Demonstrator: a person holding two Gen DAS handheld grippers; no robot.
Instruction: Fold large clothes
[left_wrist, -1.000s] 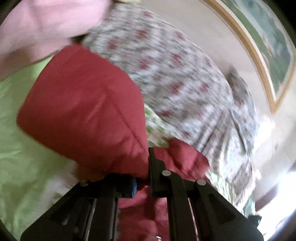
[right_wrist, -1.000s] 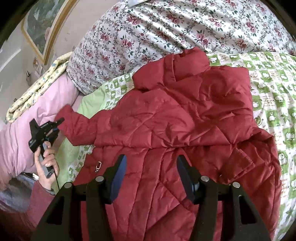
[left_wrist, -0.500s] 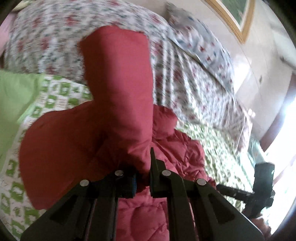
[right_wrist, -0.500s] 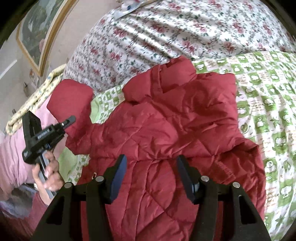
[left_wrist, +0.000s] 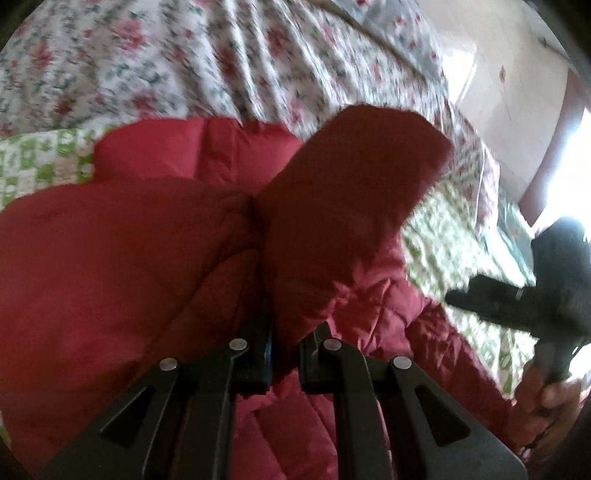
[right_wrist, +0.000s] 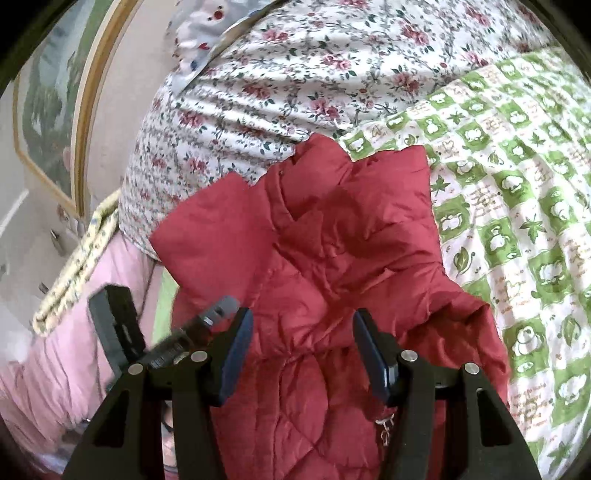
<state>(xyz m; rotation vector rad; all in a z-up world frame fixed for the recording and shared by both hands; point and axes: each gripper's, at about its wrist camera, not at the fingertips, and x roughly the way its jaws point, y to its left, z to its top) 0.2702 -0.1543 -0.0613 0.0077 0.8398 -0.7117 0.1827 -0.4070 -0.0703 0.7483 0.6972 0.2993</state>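
A red quilted jacket (right_wrist: 354, 258) lies on the bed with its collar toward the floral duvet. My left gripper (left_wrist: 291, 332) is shut on the jacket's sleeve (left_wrist: 351, 184), and the cuff end stands up above the jaws. In the right wrist view the left gripper (right_wrist: 166, 343) shows blurred at the jacket's left edge, with the sleeve (right_wrist: 214, 229) folded inward over the body. My right gripper (right_wrist: 303, 325) hovers open over the jacket's middle with nothing between its pads. It also shows in the left wrist view as the right gripper (left_wrist: 517, 295), held in a hand (left_wrist: 546, 402).
A floral duvet (right_wrist: 295, 74) is piled behind the jacket. A green-and-white checked sheet (right_wrist: 517, 192) covers the bed to the right. A pink blanket (right_wrist: 62, 362) lies at the left. A gold-framed picture (right_wrist: 48, 110) hangs on the wall.
My left gripper has swung the sleeve from the bed's left side in over the jacket's body, toward the right gripper. The right gripper has shifted a little and rolled, still open.
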